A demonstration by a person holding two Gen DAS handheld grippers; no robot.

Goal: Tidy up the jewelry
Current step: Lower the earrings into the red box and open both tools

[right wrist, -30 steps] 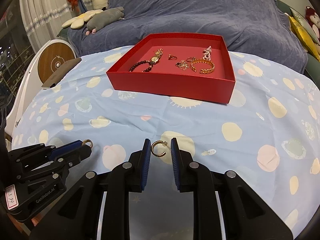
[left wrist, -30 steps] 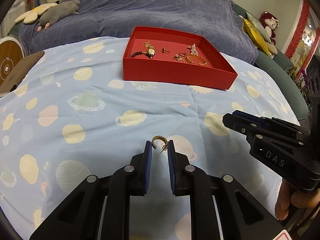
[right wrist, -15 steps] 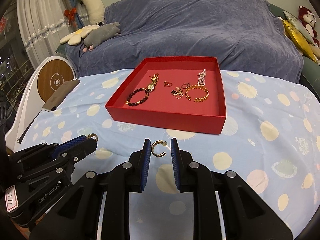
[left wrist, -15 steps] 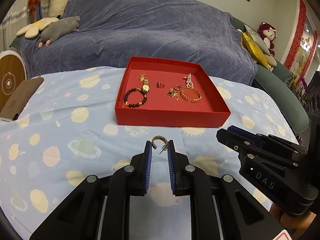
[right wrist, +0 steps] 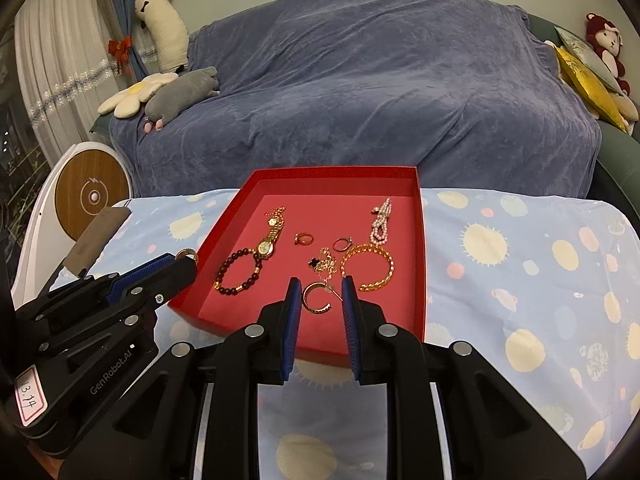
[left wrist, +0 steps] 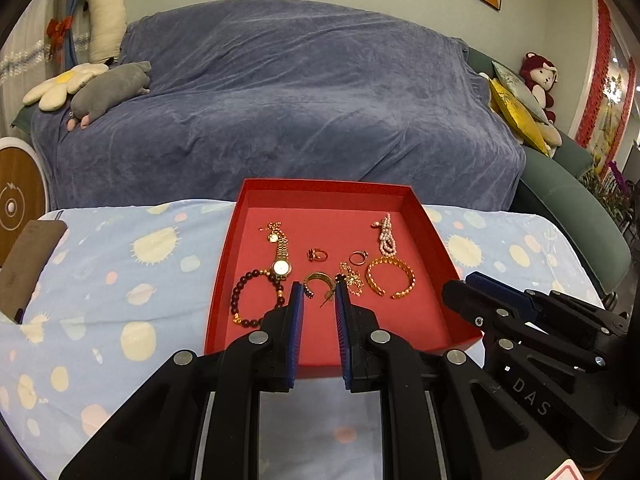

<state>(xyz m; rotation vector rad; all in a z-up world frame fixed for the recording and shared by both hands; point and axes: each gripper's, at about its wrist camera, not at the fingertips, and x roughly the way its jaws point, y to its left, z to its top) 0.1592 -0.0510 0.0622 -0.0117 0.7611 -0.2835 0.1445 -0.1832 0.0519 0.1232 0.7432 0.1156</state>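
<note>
Two gold hoop earrings are being carried, one in each gripper. The left gripper [left wrist: 318, 294] is pinching the first gold hoop earring [left wrist: 319, 282] between its narrow blue pads, the hoop sticking up past the fingertips with its post angling down. The right gripper [right wrist: 320, 294] is clamping the second gold hoop earring [right wrist: 316, 298] the same way, jaws narrow, the open side of the hoop facing right.

Both earrings are hanging in front of the red tray [right wrist: 421, 264], over its near part in each wrist view. Lying in the tray are a dark beaded bracelet [right wrist: 236, 274], a gold watch [right wrist: 267, 242], a ring with a red stone [right wrist: 304, 239], a plain ring [right wrist: 342, 244], a tangled gold chain [right wrist: 325, 264], a gold cuff bracelet [right wrist: 370, 266] and a pink pearl strand [right wrist: 381, 222].

The tray is sitting on a pale blue tablecloth [right wrist: 520, 264] printed with suns and planets. Behind the table, a sofa under a blue-grey throw [right wrist: 380, 80] is holding plush toys [right wrist: 176, 94] at its left end and a yellow cushion [right wrist: 588, 84] at its right.
</note>
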